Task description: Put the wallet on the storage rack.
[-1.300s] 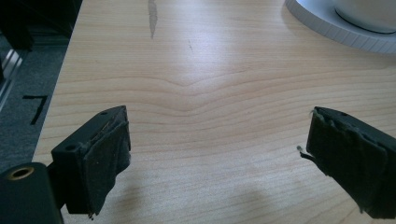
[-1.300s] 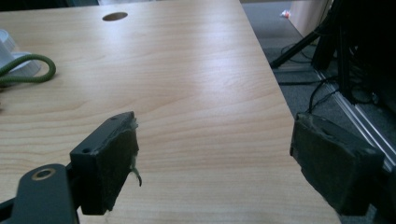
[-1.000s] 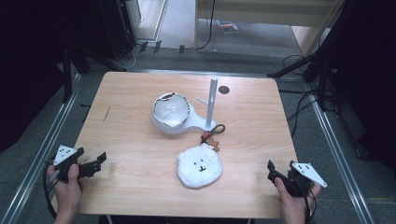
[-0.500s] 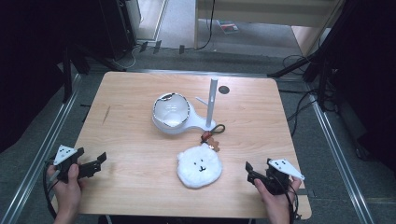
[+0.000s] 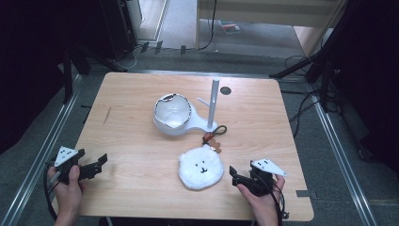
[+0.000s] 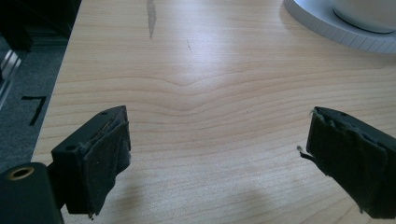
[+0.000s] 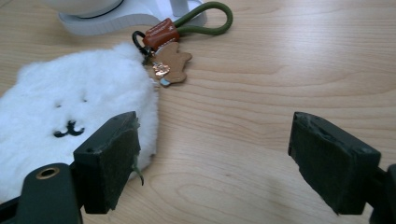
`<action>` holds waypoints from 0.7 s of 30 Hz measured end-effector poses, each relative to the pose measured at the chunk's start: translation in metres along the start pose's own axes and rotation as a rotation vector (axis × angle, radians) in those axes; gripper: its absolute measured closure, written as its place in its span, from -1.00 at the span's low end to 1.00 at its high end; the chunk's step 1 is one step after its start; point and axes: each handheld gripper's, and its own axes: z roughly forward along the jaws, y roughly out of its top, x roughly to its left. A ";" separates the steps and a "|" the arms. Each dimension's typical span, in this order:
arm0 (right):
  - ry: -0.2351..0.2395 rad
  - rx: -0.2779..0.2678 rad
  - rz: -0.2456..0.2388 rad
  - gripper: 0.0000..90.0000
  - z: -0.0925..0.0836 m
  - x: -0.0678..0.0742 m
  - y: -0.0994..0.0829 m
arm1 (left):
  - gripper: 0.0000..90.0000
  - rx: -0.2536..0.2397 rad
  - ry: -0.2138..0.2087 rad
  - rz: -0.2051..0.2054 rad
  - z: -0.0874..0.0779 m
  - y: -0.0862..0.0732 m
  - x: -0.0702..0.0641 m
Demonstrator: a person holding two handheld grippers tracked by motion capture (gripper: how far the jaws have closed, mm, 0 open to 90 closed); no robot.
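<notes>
While the left gripper [image 5: 91, 165] idles open at the desk's front-left corner, the right gripper [image 5: 237, 177] has slid in, jaws wide and empty, beside the white plush pouch [image 5: 201, 166] near the front edge

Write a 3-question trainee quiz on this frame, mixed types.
1. True or false: the right tool is shut on the white plush pouch.
2. Which tool is nearer the pouch? A) left tool B) right tool
3. Fill in: the green loop lies at the foot of the white ____.

Key
1. False: its jaws stand open beside the pouch, with bare table between them.
2. B.
3. Post, the upright of the stand whose base also carries the white bowl.
</notes>
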 end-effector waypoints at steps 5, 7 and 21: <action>0.014 0.012 -0.003 -0.62 0.004 0.006 0.000 | -0.84 0.001 0.001 0.001 0.000 0.000 0.000; 0.030 0.019 -0.004 -0.62 0.006 0.010 0.000 | -0.84 0.003 0.002 0.001 0.000 0.000 0.000; 0.087 0.064 -0.028 -0.62 0.022 0.028 -0.001 | -0.84 0.004 0.003 0.004 0.000 0.000 -0.001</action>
